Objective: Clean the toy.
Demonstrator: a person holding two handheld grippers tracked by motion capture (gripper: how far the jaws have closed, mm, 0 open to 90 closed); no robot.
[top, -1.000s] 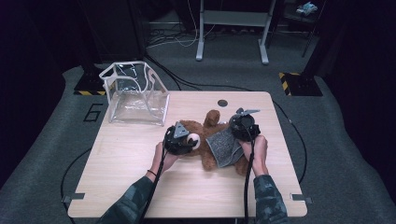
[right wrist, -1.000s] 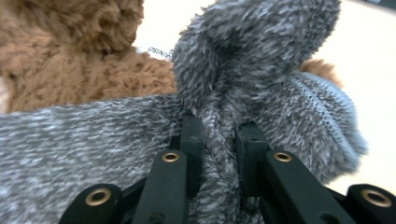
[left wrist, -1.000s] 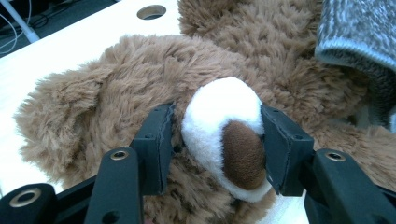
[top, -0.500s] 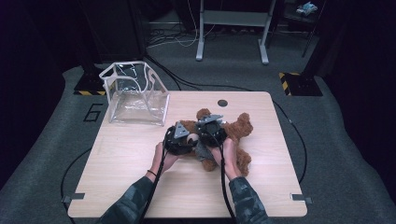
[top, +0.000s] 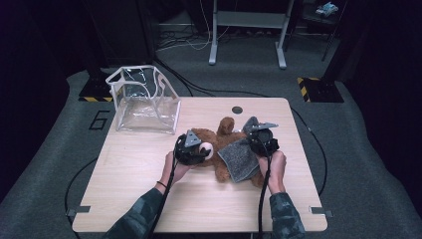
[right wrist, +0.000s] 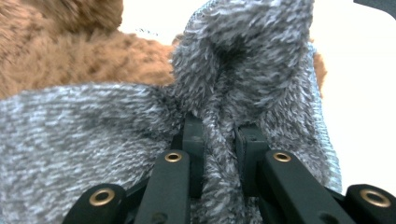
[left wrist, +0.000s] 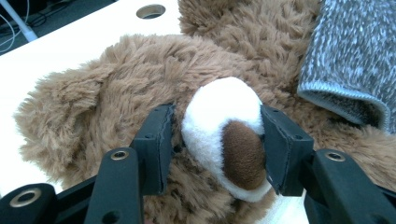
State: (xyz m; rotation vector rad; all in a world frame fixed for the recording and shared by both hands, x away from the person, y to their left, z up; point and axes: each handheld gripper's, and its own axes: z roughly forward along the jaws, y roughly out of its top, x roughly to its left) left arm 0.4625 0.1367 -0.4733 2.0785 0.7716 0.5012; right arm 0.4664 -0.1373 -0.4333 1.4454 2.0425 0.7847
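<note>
1. Teddy bear point(top: 226, 149) lay mid-table, toward the far edge.
2. Left gripper point(left wrist: 217, 144) was clamped on its snout; right gripper point(right wrist: 219, 140) pinched the grey cloth point(top: 241, 158) draped over it.
3. Looked like mid-covering; next, I'd guess, spread the cloth flat.

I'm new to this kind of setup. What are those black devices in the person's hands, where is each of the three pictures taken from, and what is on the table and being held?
A person sits at a wooden table with a hand-held two-jaw gripper in each hand. The high view looks down from above the person; the other two pictures come from cameras riding on each gripper, looking along its black jaws.

On the table lie a brown teddy bear, partly covered by a grey cloth, and a clear plastic bag at the far left.

The left gripper is closed on the teddy bear's white snout. The right gripper pinches a fold of the grey cloth.
</note>
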